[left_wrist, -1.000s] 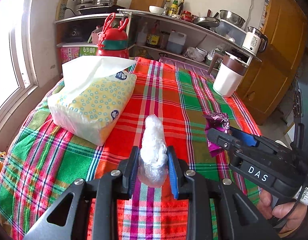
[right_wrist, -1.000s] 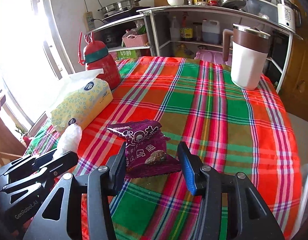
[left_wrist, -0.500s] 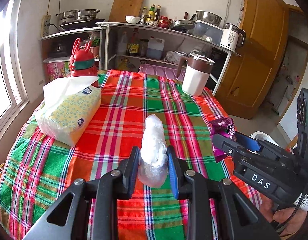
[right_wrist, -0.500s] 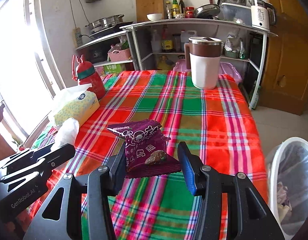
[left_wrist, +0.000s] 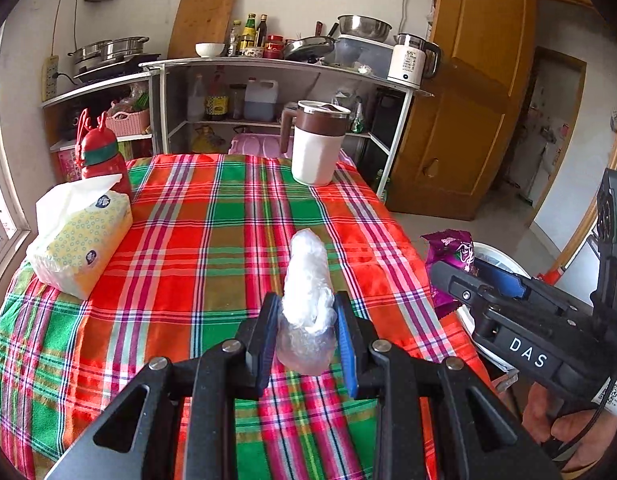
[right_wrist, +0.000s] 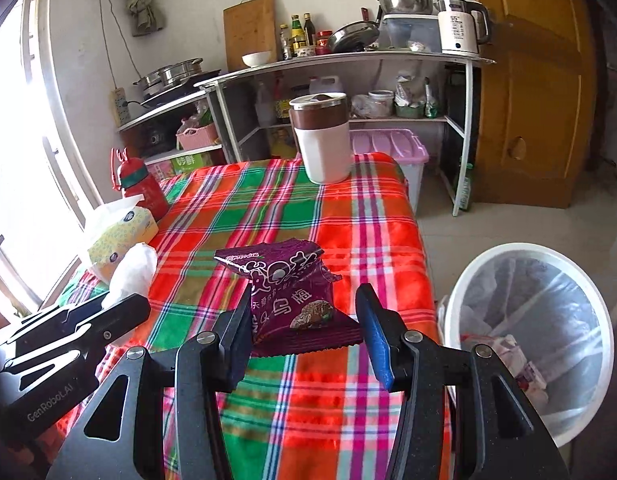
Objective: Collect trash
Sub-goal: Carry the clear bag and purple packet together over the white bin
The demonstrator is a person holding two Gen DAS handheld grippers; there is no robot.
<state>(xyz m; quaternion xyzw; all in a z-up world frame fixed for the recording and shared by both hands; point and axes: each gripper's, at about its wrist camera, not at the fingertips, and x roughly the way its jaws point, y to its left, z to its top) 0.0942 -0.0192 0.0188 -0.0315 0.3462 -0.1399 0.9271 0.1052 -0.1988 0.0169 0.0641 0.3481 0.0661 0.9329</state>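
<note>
Both grippers have pulled back from the middle of the table toward its near right corner since a second ago, each carrying its piece of trash; the white bin, out of sight then, now shows beside the table in the right wrist view, and the mug and tissue pack look farther off.

Clamped in the left gripper (left_wrist: 306,322) is a wad of clear plastic film (left_wrist: 307,280), crinkled and whitish, translucent at its base. Its long axis runs straight out along the fingers, the rounded tip pointing away from the camera toward the far end of the table. The two pads press its lower part from both sides, close together.

Held by the right gripper (right_wrist: 304,322) is a purple snack wrapper (right_wrist: 292,296), glossy, with white printed characters and a picture of dark fruit. It lies roughly flat and crosswise between the fingers, its crumpled top end reaching forward and to the left, its serrated lower edge toward the camera. The fingers stand about half apart and bear on its two sides.

Both pieces hang above the red, green and white plaid tablecloth (left_wrist: 212,240). A white bin (right_wrist: 524,344) with a clear liner stands on the floor just right of the table, some rubbish inside. Farther back on the cloth sit a tissue pack (left_wrist: 80,240), a red bottle (left_wrist: 104,160) and a brown-and-white mug (left_wrist: 316,144).
</note>
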